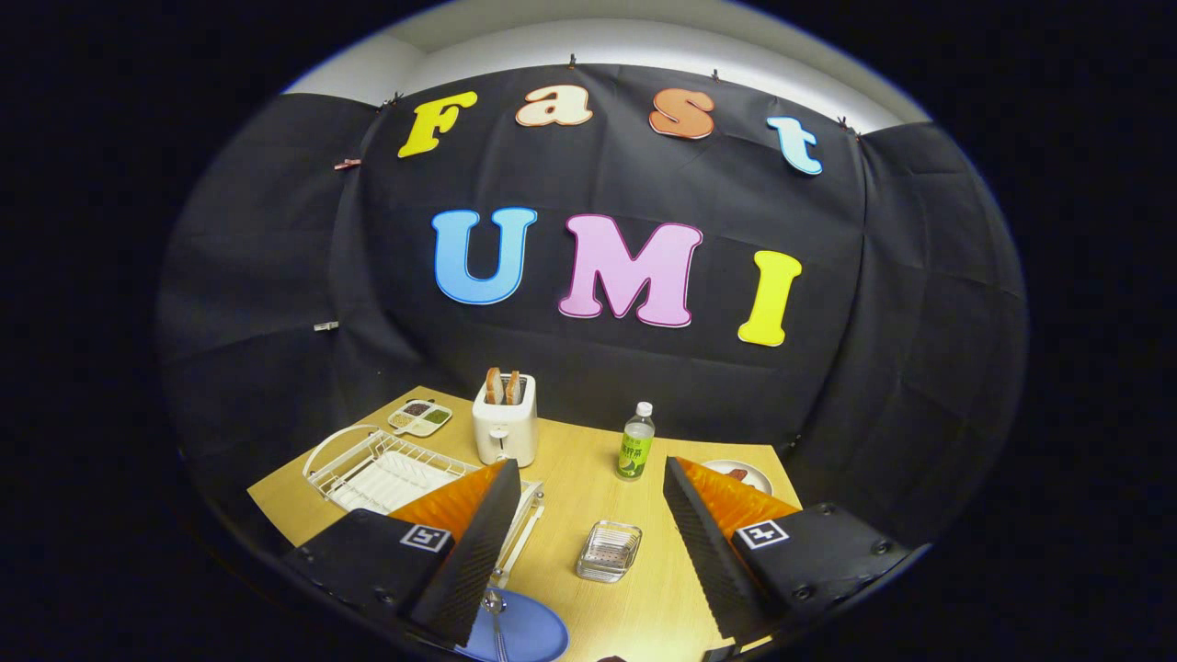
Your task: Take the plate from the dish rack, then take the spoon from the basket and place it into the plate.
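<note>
Blue plate (529, 634) lies on the wooden surface (588, 478) by our near finger, the spoon (495, 614) already in it; our tool (588, 552) hangs wide and empty. A careless swing could clip the glass basket (608, 552) or bottle (634, 443)

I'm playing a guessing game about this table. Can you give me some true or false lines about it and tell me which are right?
1. The spoon lies on the blue plate. True.
2. The gripper is shut on the spoon. False: its fingers stand open and hold nothing.
3. The toaster has toast sticking out of it. True.
4. The bottle lies on its side. False: it stands upright, beyond the fingers.
5. The blue plate sits in the dish rack. False: it is on the table, by the rack.
</note>
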A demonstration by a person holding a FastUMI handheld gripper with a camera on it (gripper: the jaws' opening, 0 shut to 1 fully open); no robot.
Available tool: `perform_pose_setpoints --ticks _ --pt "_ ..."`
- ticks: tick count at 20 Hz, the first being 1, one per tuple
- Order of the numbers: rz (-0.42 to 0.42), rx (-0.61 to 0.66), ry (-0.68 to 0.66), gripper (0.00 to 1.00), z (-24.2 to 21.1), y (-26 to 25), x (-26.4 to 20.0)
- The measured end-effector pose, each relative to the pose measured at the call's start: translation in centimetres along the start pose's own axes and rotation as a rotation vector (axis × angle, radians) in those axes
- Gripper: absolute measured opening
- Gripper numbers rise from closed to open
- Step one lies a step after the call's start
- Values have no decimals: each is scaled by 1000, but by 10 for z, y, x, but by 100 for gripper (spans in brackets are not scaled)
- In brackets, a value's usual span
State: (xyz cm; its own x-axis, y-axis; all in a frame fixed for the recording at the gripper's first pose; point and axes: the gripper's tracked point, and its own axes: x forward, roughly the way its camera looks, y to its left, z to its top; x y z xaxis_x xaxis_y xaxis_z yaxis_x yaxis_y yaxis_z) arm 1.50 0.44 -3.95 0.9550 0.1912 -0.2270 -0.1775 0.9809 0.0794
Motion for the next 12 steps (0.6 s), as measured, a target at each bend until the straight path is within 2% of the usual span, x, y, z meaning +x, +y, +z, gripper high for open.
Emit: perform_pose_setpoints --ticks 12 --pt "-8 2 7 96 -2 -3 2"
